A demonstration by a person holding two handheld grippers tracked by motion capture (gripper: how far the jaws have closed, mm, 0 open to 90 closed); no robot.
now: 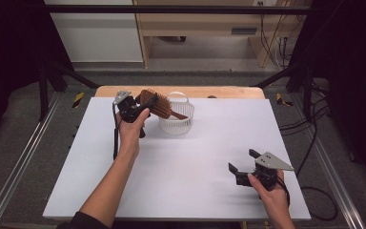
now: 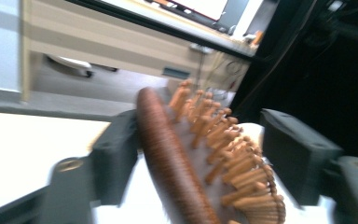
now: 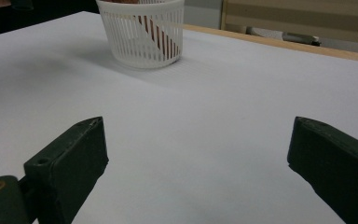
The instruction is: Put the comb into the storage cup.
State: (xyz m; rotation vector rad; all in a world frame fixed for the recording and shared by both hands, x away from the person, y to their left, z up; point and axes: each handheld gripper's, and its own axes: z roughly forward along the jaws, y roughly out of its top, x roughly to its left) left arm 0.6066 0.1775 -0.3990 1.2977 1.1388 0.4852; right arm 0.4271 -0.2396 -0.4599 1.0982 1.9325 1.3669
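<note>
A brown wooden hairbrush [image 1: 155, 102] with peg bristles is tilted over a white slatted basket [image 1: 176, 125] at the back of the table, its handle pointing down into the basket. My left gripper [image 1: 143, 102] is shut on the brush head; in the left gripper view the hairbrush [image 2: 177, 163] fills the space between the jaws of the left gripper [image 2: 200, 154]. My right gripper [image 1: 241, 160] hovers open over the table's front right, holding nothing. In the right gripper view, the right gripper [image 3: 198, 140] faces the basket [image 3: 142, 42], and the brush handle [image 3: 156, 32] shows through the slats.
The white table top [image 1: 186, 167] has a wooden strip [image 1: 219, 91] along its far edge. Black frame rails and cables [image 1: 314, 143] run along both sides, and a wooden cabinet [image 1: 205, 24] stands beyond the table.
</note>
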